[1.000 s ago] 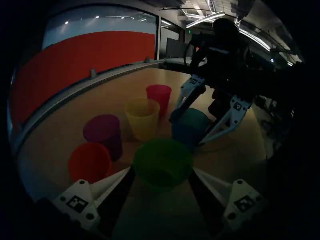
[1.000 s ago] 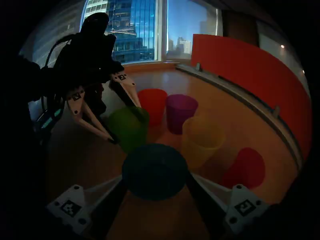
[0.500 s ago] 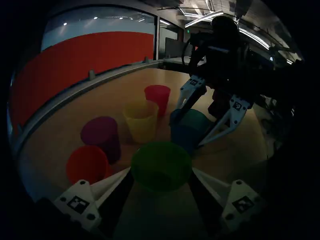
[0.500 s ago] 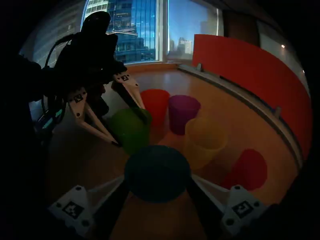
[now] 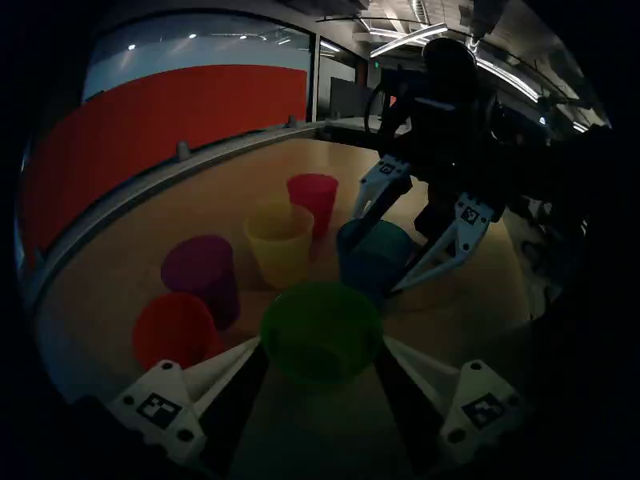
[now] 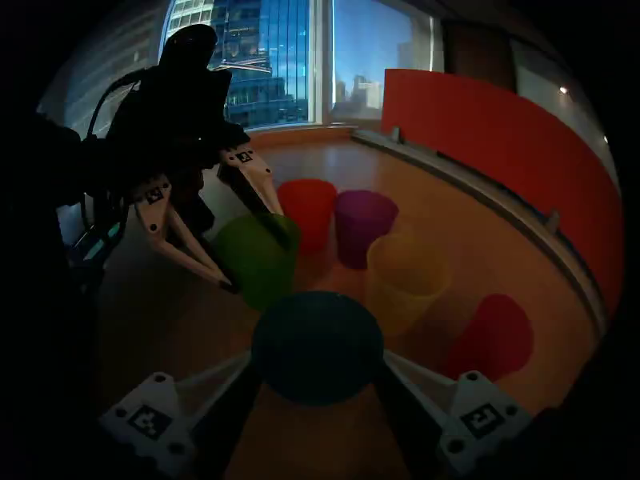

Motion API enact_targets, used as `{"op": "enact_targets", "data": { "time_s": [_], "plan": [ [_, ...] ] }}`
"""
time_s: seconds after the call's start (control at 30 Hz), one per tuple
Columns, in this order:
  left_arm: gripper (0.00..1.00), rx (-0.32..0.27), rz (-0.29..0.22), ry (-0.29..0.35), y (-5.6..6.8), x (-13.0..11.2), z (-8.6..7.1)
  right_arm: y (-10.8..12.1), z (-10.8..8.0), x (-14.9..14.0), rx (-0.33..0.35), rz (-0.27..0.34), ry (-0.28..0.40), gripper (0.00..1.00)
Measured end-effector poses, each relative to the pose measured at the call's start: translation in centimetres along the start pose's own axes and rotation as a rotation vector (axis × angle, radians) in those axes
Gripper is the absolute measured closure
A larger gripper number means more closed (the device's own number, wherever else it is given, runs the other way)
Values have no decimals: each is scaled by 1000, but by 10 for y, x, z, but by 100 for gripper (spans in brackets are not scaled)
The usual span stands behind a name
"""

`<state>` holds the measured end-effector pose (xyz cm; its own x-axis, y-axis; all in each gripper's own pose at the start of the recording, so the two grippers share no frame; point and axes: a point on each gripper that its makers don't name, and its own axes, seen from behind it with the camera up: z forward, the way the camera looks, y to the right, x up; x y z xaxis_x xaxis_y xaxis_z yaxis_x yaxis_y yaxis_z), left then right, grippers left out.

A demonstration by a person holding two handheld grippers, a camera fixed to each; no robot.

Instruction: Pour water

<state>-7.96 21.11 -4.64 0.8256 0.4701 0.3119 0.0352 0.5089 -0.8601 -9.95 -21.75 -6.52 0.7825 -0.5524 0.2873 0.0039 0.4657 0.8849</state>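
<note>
The green cup (image 5: 322,336) stands upright, mouth to the ceiling, long axis vertical, clamped between both fingers of the left gripper (image 5: 320,346); just beside the green cup the teal cup (image 6: 316,348), likewise upright, is pinched by the right gripper (image 6: 318,358); near the green cup stand an orange cup (image 5: 172,328), a purple cup (image 5: 200,268) and a yellow cup (image 5: 278,240); a red cup (image 5: 314,196) sits farthest from it; the wooden table (image 5: 200,200) bears these four; I cannot tell whether the green cup rests on it.

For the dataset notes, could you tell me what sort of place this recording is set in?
Most likely an office high in a city building: tall windows look out on glass towers, strip lights run along the ceiling, and a long wooden table is backed by a red partition.
</note>
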Motion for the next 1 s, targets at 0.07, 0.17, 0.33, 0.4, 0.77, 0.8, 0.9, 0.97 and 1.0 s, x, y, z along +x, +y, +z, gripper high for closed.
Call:
{"op": "enact_targets", "data": {
  "time_s": [0.07,0.17,0.33,0.4,0.77,0.8,0.9,0.97,1.0],
  "plan": [
    [15,3,0,5,0,2,-2,0,-2,1,-4,3,5,12],
    [15,9,0,11,0,5,-5,0,-6,5,-10,10,20,12],
    [15,23,-5,36,0,16,-14,0,-16,16,-22,24,56,12],
    [15,29,-7,50,0,21,-18,0,-21,21,-29,27,70,12],
    [15,93,-12,137,-6,51,-53,-2,-49,52,-70,27,160,12],
    [15,99,-10,143,-7,54,-56,-2,-52,56,-75,26,170,12],
    [15,115,-7,166,-8,63,-66,-2,-60,67,-91,25,204,12],
    [15,124,-4,183,-9,70,-73,-2,-66,74,-102,24,227,12],
    [15,128,-3,190,-9,73,-76,-2,-69,77,-108,23,237,12]
  ]
}}
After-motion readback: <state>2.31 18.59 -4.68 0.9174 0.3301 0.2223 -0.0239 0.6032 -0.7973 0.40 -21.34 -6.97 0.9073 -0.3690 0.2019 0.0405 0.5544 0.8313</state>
